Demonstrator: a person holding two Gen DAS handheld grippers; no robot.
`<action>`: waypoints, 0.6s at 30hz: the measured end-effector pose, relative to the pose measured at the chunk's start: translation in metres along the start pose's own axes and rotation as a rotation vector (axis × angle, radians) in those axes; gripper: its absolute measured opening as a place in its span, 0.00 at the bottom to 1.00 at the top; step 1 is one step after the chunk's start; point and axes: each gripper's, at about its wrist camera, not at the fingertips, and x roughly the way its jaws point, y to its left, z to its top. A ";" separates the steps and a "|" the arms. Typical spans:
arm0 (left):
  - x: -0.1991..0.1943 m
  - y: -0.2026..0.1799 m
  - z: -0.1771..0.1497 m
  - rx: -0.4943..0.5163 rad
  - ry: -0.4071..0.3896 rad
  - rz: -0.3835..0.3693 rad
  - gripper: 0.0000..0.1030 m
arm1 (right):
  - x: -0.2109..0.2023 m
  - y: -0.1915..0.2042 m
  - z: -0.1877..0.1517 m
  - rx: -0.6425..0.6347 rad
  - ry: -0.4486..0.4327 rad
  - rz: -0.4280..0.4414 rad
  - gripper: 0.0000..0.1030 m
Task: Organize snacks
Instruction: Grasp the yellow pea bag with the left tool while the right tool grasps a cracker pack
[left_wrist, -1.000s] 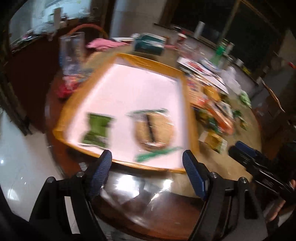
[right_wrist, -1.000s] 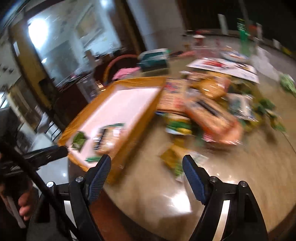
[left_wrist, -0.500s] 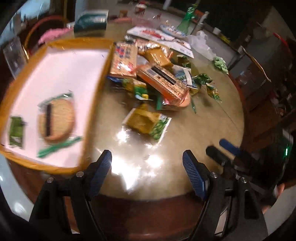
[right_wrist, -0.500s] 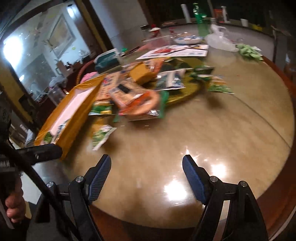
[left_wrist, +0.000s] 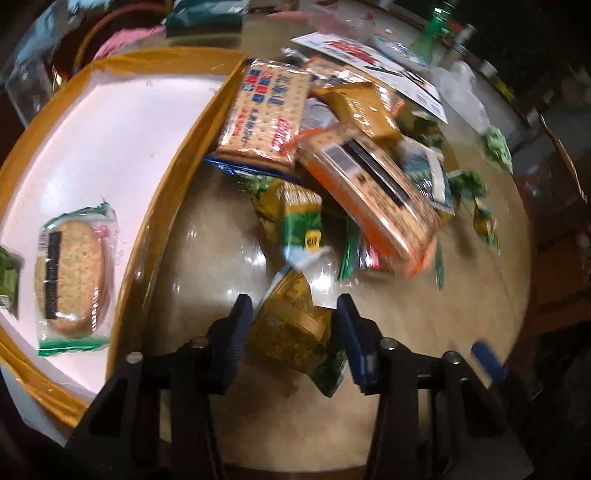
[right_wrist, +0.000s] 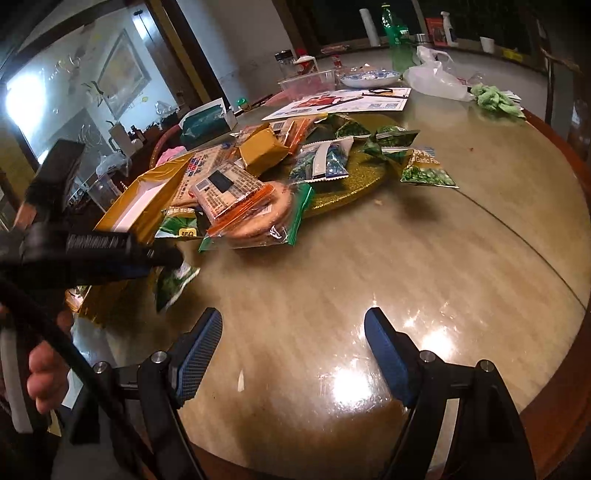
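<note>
Snacks (right_wrist: 255, 184) piled | glossy round table (right_wrist: 369, 277) | dim room

Green packet (left_wrist: 6, 277) cut by left edge; orange cracker pack (left_wrist: 373, 199) motion-blurred.

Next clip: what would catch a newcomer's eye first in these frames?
The heap of snack packets piled mid-table, beside the gold-rimmed white tray that holds a wrapped round cracker. Next, the left gripper, its jaws closing around a yellow-green packet at the heap's near edge. The right gripper hangs open over bare tabletop.
</note>
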 end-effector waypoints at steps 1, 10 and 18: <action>-0.003 -0.001 -0.005 0.028 -0.007 -0.001 0.43 | 0.000 0.001 0.000 0.002 -0.001 0.000 0.77; -0.029 0.007 -0.038 0.115 -0.009 -0.033 0.64 | 0.005 0.013 0.018 -0.043 0.030 0.048 0.77; -0.051 0.020 -0.060 0.089 0.004 -0.106 0.64 | 0.062 0.062 0.111 -0.234 0.073 0.124 0.77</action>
